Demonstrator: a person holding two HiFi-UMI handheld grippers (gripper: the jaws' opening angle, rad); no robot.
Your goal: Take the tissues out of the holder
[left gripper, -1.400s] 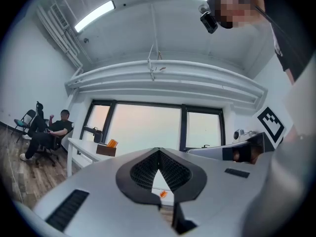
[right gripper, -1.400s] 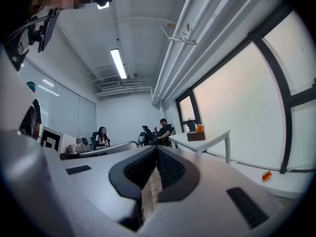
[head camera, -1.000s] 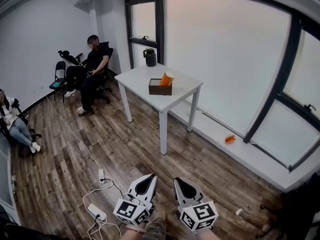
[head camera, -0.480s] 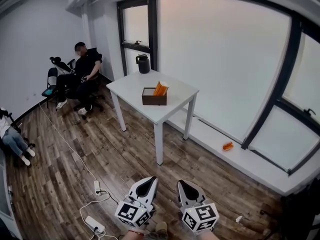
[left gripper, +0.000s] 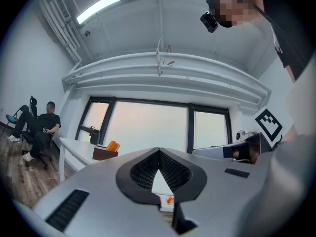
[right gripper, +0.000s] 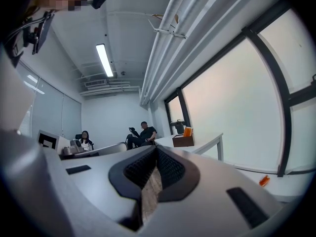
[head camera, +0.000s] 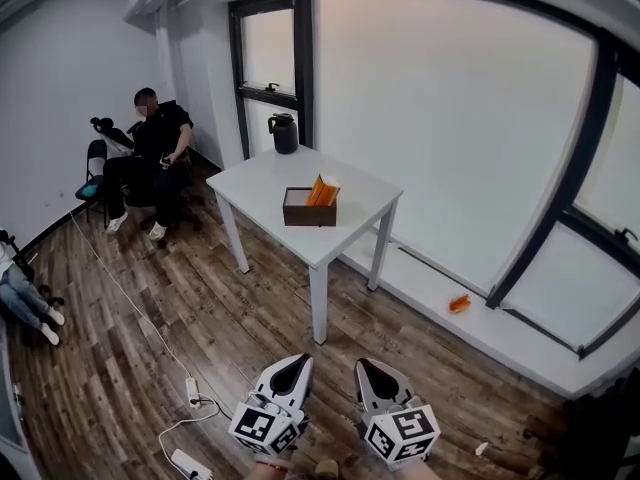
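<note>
A dark brown holder (head camera: 308,211) with orange tissues (head camera: 322,190) standing in it sits on the white table (head camera: 270,183) by the window, across the room from me. My left gripper (head camera: 291,368) and right gripper (head camera: 371,371) are side by side at the bottom of the head view, over the wooden floor, both pointing toward the table. Both are shut and hold nothing. In the left gripper view the holder (left gripper: 104,154) is small at the left beyond the left gripper (left gripper: 158,150). The right gripper view has the holder (right gripper: 183,141) above the right gripper (right gripper: 156,147).
A black jug (head camera: 285,134) stands at the table's far corner. One person sits on a chair (head camera: 150,158) left of the table, another at the left edge (head camera: 20,298). A power strip with cables (head camera: 190,392) lies on the floor. An orange object (head camera: 459,304) rests on the window ledge.
The table with the holder has come a little nearer and more central in the head view. Both grippers stay shut, side by side.
</note>
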